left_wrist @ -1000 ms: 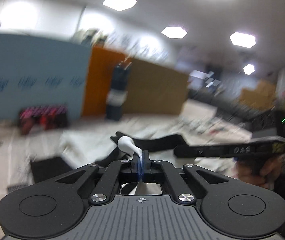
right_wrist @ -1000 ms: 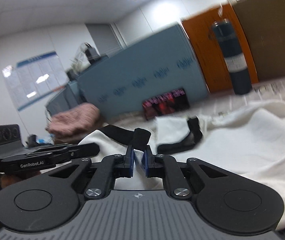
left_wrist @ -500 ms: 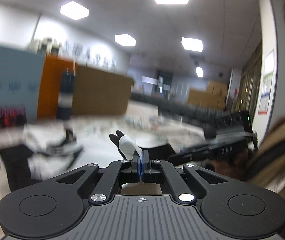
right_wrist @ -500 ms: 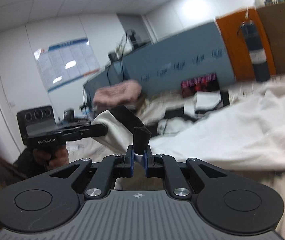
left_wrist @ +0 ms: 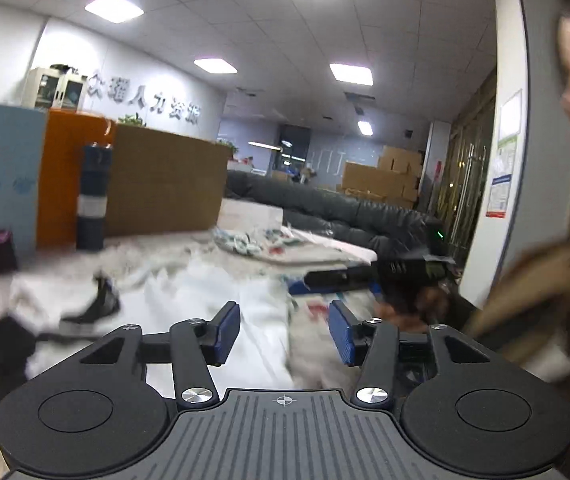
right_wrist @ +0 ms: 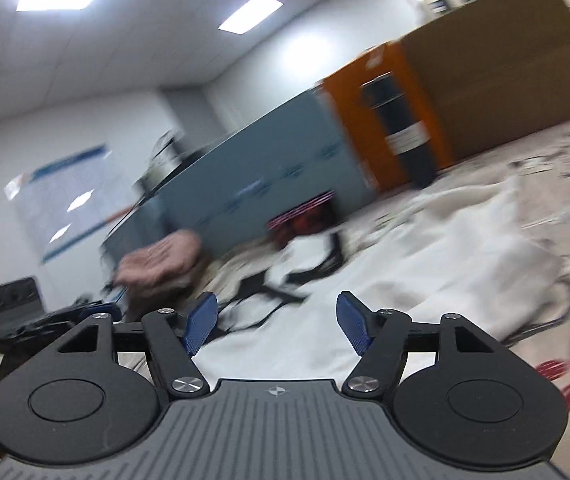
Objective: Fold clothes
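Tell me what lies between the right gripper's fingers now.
Nothing is gripped: the right gripper is opening, and only the white garment lies spread beyond the gap, in the right wrist view.

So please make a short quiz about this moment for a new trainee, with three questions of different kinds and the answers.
1. True or false: the left claw grips white cloth.
2. What colour is the panel behind the dark tall bottle? A orange, B green, C pink.
3. Fill in: the white garment has ___ trim.

Key: 1 false, both claws stand apart and are opening, the right claw too, nothing pinched; 2 A; 3 black.
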`<state>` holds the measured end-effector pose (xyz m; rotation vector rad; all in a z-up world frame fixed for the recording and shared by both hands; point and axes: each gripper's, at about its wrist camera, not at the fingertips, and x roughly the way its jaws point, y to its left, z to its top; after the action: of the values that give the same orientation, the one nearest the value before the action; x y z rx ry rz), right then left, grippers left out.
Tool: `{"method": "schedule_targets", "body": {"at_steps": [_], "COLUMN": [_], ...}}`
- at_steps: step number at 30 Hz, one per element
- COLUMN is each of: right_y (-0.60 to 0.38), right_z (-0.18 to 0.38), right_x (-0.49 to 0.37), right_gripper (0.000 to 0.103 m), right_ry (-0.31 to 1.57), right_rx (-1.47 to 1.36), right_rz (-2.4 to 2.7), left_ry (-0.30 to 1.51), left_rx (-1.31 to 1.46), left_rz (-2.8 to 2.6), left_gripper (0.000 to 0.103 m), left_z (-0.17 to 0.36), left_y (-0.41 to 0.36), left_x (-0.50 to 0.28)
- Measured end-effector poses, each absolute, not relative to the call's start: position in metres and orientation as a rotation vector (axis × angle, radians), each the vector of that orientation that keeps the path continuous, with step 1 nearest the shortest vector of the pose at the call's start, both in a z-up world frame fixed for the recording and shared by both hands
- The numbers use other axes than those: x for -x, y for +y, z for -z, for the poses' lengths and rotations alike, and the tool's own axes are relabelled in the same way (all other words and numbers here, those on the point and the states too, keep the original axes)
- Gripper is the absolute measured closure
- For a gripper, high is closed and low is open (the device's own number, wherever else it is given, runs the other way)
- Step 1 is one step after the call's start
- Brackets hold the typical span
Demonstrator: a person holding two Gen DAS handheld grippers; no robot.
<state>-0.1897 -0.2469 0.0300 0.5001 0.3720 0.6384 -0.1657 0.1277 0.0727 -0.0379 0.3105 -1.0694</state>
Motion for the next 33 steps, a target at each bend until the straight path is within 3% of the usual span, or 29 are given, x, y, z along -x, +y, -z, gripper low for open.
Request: {"method": "schedule_targets", "body": {"at_steps": [6,9,12,15,18,25,31,33], "right_y": [-0.296,-0.317,-0.334,-0.346,-0.355,-0.371,-0.369,-0.362], "right_z": [-0.016,-0.006,0.002,0.007,0.007,-0.012,-0.041,-0.045], "right_x": [0.185,0.188,0.193,0.195,0.194,0.176,0.126,0.103], "right_gripper": [0.037,0.036,0.035,0.034,0.034,0.034,0.031,0.03], "right_ry": [0.32,0.309,0.307,0.313,0.302,0.257,0.292,0.323], "right_rx": [-0.611,-0.658,-0.686,-0.687,-0.692,-0.613,-0.525,-0.503], "right_rz": [-0.419,-0.349,-0.3,-0.257,-0.226,-0.174,-0.202,-0.223], "left_ry": [0.59,0.786,0.872,0.859,0.814,0.778,0.582,0.518], "left_rx": [-0.066,-0.086,-0.047,0.037,0.013,-0.161,-0.174,-0.159], "left_rz": [1.168,1.17,1.159,1.26,1.365,1.61,1.496,1.359], "left_gripper": [0.054,0.055,0.055,0.058,0.071,0.067,0.066,0.057], "left_z": [-0.054,-0.017,0.007,0.009,0.006,0.003,-0.027,-0.037], "left_y": [0.004,-0.036,-0.054,-0.061,-0.078,-0.127,-0.07,-0.037], "left_x": [0.047,0.021,0.011,0.015,0.033,0.094,0.112,0.104]}}
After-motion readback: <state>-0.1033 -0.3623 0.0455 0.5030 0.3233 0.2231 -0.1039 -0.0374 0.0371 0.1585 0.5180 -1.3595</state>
